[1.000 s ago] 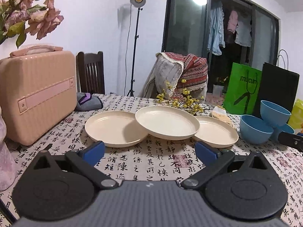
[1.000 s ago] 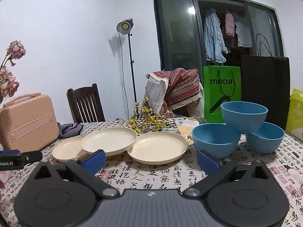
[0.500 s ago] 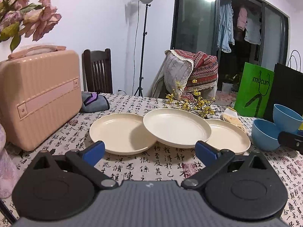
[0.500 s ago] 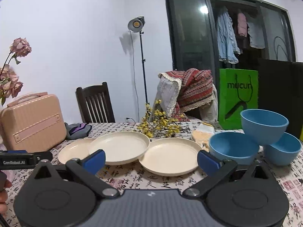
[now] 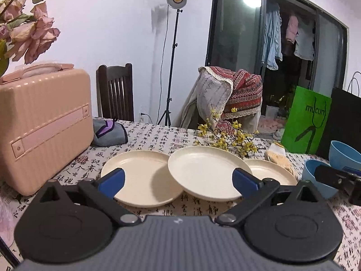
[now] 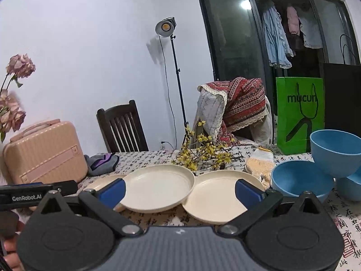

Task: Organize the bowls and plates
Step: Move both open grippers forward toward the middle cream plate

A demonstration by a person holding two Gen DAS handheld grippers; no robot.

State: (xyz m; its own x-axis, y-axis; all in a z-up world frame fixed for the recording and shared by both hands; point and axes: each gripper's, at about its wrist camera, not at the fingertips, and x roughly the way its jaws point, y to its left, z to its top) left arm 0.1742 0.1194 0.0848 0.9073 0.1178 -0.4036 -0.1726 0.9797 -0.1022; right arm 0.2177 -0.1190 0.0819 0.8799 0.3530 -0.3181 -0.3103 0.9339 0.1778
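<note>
Hovering above the patterned counter point(image 5: 158, 140), the left tool point(image 5: 178, 178) and the right tool point(image 6: 180, 188) both hang released, blue fingertips spread wide and grasping nothing. Three cream plates lie in a row ahead: the middle plate point(image 5: 208, 172) rests tilted, its edges overlapping the left plate point(image 5: 140, 178) and the right plate point(image 5: 269, 172). In the right wrist view the left plate is almost wholly hidden behind the middle one and a blue fingertip. Three blue bowls sit at the right end of the counter: the top bowl point(image 6: 334, 152) is perched on the front bowl point(image 6: 301, 180) and on a third bowl point(image 6: 352, 186), which is cut off by the frame edge. A yellow flower sprig point(image 6: 203, 153) lies behind the plates, and a pink case point(image 5: 42, 124) stands at the left. Part of a hand point(image 6: 10, 248) shows at the lower left edge.
</note>
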